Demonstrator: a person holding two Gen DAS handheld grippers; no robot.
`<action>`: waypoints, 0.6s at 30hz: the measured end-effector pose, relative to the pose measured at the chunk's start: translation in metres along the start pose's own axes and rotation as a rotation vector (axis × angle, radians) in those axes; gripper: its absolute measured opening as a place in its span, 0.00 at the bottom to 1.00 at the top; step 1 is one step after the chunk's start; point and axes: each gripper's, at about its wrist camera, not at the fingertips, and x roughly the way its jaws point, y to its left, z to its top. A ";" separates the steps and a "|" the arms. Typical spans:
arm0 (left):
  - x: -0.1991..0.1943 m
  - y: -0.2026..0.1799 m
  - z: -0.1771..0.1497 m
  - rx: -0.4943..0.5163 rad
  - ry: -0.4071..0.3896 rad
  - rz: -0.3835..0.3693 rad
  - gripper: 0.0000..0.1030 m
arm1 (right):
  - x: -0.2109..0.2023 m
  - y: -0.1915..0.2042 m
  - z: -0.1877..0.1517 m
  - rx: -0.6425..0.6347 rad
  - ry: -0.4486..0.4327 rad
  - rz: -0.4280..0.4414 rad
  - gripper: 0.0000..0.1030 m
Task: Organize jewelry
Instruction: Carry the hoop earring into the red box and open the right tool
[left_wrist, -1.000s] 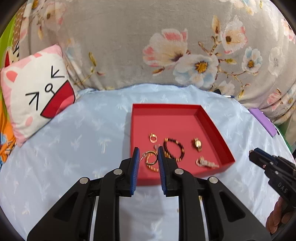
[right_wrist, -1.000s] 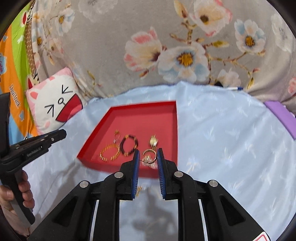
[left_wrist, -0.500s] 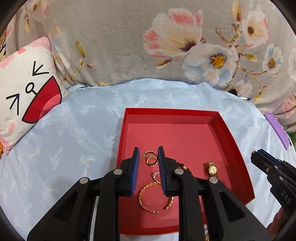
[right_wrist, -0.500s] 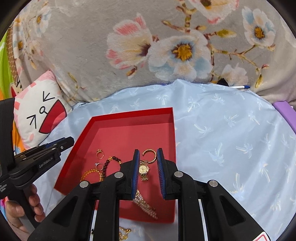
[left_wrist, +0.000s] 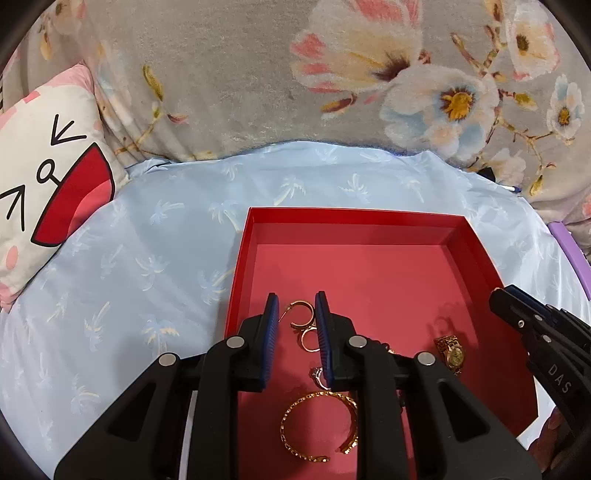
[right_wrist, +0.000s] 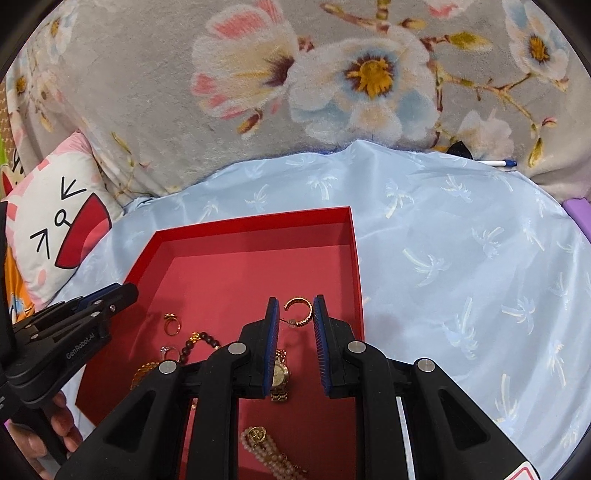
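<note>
A red tray lies on the light blue cloth. My left gripper hangs over the tray's near left part, shut on a gold hoop earring. Below it in the tray lie a gold ring, a stone ring, a gold bangle and a gold watch. In the right wrist view my right gripper is over the tray's right side, shut on a matching gold hoop earring. The watch, a dark bead bracelet and a pearl bracelet lie under it.
A cat-face pillow rests at the left. A grey floral blanket rises behind the cloth. A purple object and a pen lie at the far right. The light blue cloth spreads right of the tray.
Both grippers have moved forward and down from the tray's near edge to over its floor. Each earring has stayed between its fingers.
</note>
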 end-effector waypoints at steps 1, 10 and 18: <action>0.001 0.000 0.000 0.001 0.001 -0.001 0.19 | 0.002 -0.001 0.000 0.001 0.003 -0.001 0.17; 0.013 -0.002 -0.001 0.002 0.019 0.007 0.19 | 0.013 -0.001 -0.001 -0.012 0.013 -0.006 0.17; 0.017 -0.001 0.000 -0.009 0.019 0.017 0.20 | 0.016 -0.002 -0.002 -0.017 0.005 -0.011 0.20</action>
